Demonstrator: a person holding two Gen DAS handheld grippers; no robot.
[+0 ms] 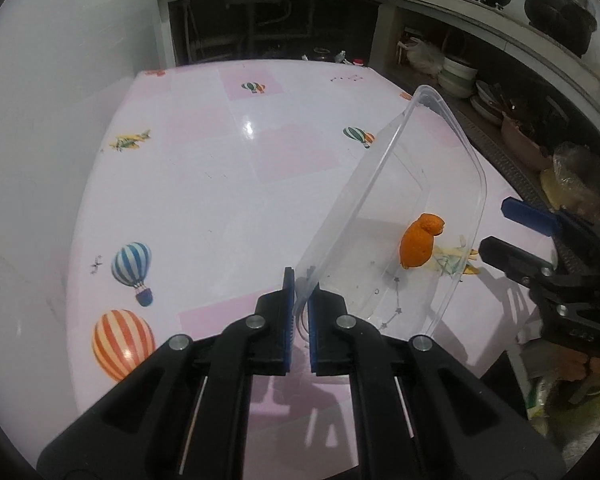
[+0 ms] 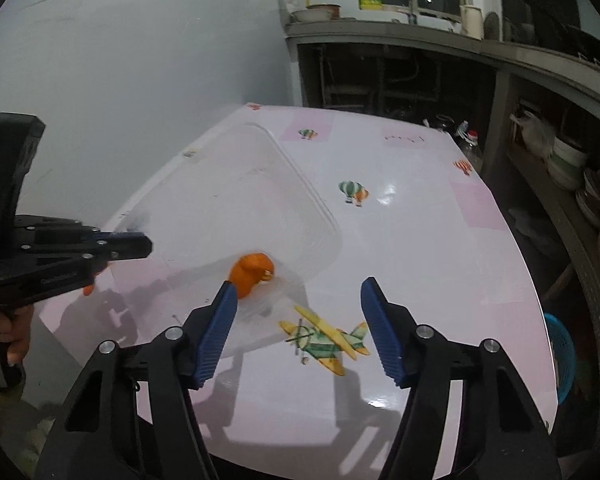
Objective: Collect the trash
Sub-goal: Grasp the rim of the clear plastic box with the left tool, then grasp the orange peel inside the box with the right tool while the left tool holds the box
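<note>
Orange peel (image 1: pixel 419 243), light, soft and curled, lies inside the tilted clear plastic tub (image 1: pixel 400 184) whose near rim the left gripper (image 1: pixel 299 320) clamps; right gripper (image 2: pixel 298 328), apart and empty, should pinch its curled edge.

A pale wall (image 1: pixel 60 80) and dark shelving (image 1: pixel 480 60) flank the balloon-patterned table (image 1: pixel 220 184).

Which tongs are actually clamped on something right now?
The left tongs: pads pinched on the clear plastic container rim, tilting it. The right tongs gape with nothing between them.
</note>
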